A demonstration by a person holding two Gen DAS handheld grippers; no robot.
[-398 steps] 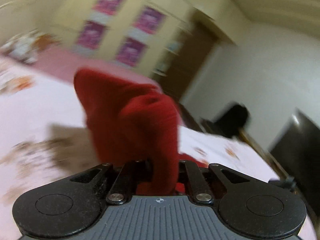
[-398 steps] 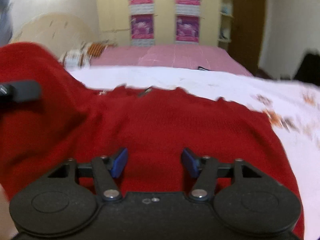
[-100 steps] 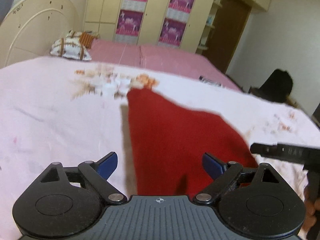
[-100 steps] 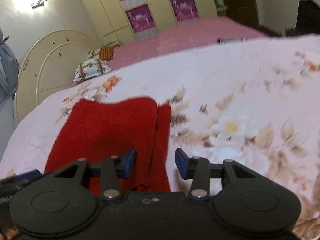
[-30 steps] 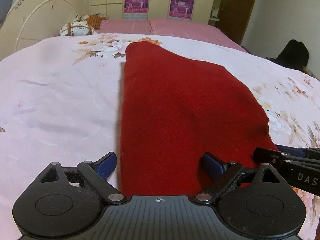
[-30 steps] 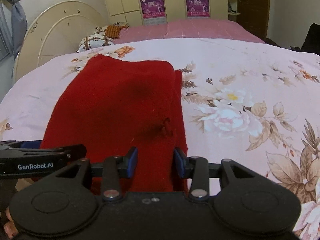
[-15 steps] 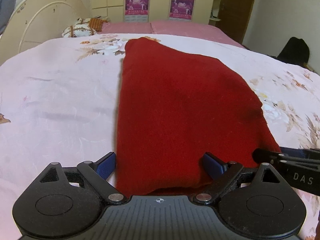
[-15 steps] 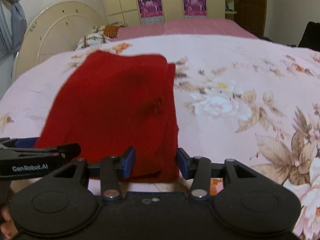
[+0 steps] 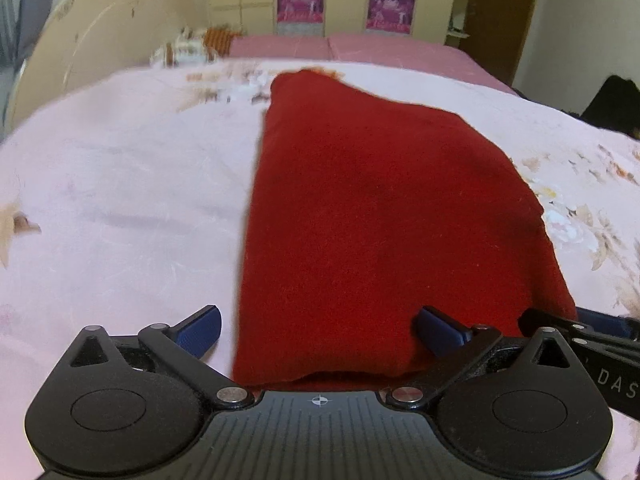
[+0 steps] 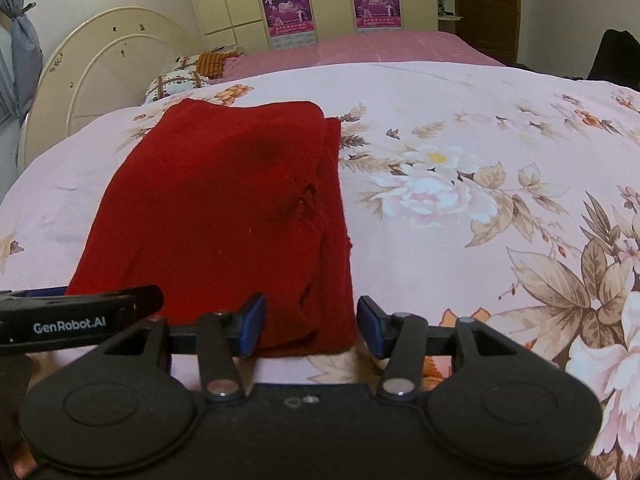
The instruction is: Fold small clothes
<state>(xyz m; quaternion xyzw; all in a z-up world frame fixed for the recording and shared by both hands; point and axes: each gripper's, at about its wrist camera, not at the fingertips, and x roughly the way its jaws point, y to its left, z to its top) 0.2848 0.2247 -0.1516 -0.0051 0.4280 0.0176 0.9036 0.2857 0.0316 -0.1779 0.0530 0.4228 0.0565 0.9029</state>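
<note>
Both tongs are held open and nothing is gripped. Left tongs [image 9: 318, 330] are spread wide across the near end of the red top [image 9: 384, 216], right tongs [image 10: 311, 320] less wide at its near right corner. No touch can be made out. On the bed [image 10: 460, 120], near its left edge, the top is laid flat, folded into a long strip. One more fold is likely left.

Red garment [image 9: 384, 216] near hem hidden behind left gripper [image 9: 318, 330] body; far bedding [image 9: 224, 76] blurred.
</note>
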